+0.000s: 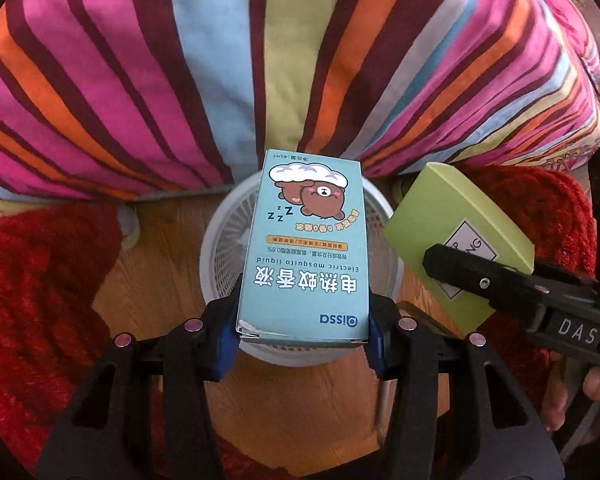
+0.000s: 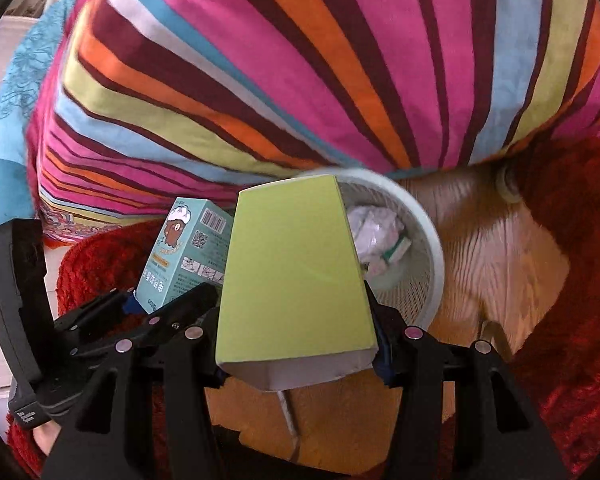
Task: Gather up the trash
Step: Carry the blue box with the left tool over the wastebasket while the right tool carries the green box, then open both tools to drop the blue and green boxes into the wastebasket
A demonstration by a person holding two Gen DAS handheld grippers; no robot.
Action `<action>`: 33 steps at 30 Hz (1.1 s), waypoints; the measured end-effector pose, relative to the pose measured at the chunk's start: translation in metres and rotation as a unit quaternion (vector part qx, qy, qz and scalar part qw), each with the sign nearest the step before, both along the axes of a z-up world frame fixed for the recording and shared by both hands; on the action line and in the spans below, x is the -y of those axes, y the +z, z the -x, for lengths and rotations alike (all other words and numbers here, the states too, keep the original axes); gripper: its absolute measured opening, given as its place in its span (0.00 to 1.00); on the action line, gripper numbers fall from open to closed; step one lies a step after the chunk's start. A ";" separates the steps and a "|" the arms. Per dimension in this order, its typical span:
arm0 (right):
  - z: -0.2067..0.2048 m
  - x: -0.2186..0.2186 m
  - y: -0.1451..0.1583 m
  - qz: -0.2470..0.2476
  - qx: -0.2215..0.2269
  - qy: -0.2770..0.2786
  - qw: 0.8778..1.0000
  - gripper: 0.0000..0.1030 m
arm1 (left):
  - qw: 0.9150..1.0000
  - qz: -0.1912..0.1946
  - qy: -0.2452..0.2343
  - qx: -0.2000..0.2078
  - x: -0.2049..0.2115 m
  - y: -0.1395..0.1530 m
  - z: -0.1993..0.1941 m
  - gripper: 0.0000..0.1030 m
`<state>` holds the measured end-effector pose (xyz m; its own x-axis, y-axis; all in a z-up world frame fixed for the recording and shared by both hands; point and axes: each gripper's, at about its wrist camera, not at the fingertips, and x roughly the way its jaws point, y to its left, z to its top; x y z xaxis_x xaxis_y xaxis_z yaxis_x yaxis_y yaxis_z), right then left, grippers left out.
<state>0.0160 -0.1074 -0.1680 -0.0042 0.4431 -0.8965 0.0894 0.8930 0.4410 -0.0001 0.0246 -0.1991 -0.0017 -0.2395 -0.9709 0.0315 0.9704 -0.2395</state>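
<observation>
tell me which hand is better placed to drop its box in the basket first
Left, probably: its blue box hangs directly above the white basket. The right's green box sits over the basket's near rim.

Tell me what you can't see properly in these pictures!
- Basket inside, left wrist view: the blue box in the left gripper covers it.
- Basket's near side, right wrist view: the green box in the right gripper hides it.
- Crumpled trash in the basket, right wrist view: blurred, so I can't tell what it is.
- Green box label, left wrist view: a gripper finger crosses it.
</observation>
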 end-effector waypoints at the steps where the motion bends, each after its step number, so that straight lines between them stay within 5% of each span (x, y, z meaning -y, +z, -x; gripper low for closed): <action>1: 0.000 0.000 -0.004 0.000 -0.010 -0.001 1.000 0.49 | 1.000 0.002 0.003 -0.010 -0.001 -0.005 0.000 0.48; 33: -0.013 0.000 -0.082 0.015 -0.158 -0.053 0.986 0.50 | 0.986 0.002 0.016 -0.167 0.009 -0.086 -0.002 0.49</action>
